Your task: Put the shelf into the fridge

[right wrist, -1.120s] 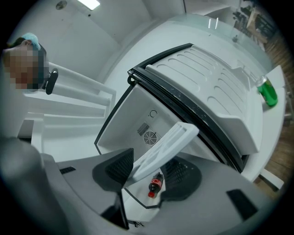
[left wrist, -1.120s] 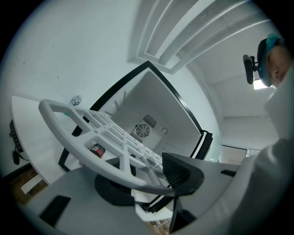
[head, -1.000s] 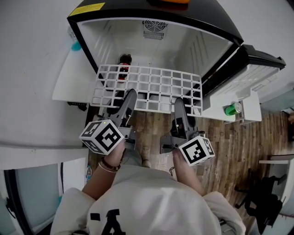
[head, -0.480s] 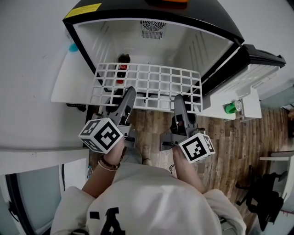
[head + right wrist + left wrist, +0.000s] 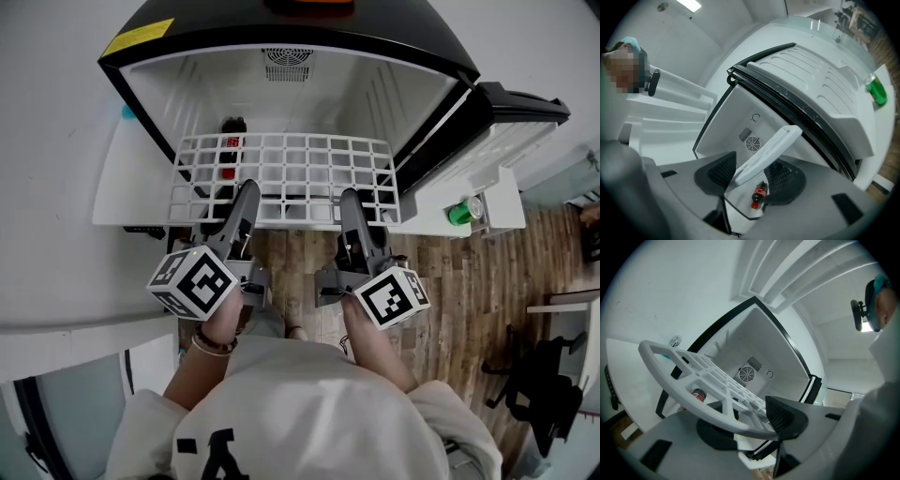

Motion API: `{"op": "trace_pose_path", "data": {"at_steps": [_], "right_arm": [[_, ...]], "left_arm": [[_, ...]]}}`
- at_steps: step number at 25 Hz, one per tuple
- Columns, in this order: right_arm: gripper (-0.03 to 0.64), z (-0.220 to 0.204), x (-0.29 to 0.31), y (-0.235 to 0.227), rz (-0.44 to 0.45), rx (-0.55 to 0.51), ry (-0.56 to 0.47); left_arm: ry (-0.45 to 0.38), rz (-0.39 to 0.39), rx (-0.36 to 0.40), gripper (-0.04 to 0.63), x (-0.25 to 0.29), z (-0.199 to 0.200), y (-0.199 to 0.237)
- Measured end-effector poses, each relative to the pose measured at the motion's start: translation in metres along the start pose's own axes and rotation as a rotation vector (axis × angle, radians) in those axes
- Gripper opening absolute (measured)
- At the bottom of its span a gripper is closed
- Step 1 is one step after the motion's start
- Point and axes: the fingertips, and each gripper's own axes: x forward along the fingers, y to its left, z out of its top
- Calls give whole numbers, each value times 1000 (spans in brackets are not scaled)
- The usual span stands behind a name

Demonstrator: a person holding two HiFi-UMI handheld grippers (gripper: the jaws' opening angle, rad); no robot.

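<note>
Grips the white grid shelf [image 5: 291, 173] by its near edge with both tongs. Clamps the rim with the left gripper [image 5: 246, 195] towards the left side and with the right gripper [image 5: 349, 200] towards the right side, well apart from each other. In the left gripper view, presses the ribbed pads of the left gripper [image 5: 750, 425] on the curved rim of the shelf [image 5: 697, 408], one from each side. In the right gripper view, pinches likewise the edge of the shelf [image 5: 768, 152] between the pads of the right gripper [image 5: 752, 174].

Holds the shelf about level in front of the open fridge [image 5: 398, 89], with the far edge reaching into the opening; cannot tell whether resting on the side ribs.

Seen through the grid, at the left back of the fridge: a cola bottle [image 5: 230, 141] with a red label. On the back wall, a round fan vent [image 5: 286, 61]. To the right, the open door [image 5: 511, 131], with a green bottle [image 5: 459, 211] in its pocket. Below the tongs, a wooden floor [image 5: 450, 281].
</note>
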Motion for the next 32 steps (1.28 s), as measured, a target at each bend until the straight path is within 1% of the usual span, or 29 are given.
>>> {"op": "trace_pose_path", "data": {"at_steps": [12, 32], "right_arm": [[193, 1, 7, -1, -8, -15, -13], [193, 5, 21, -6, -13, -9, -32]], "left_arm": [[8, -6, 1, 172, 7, 3, 3], [19, -7, 1, 176, 21, 8, 6]]}}
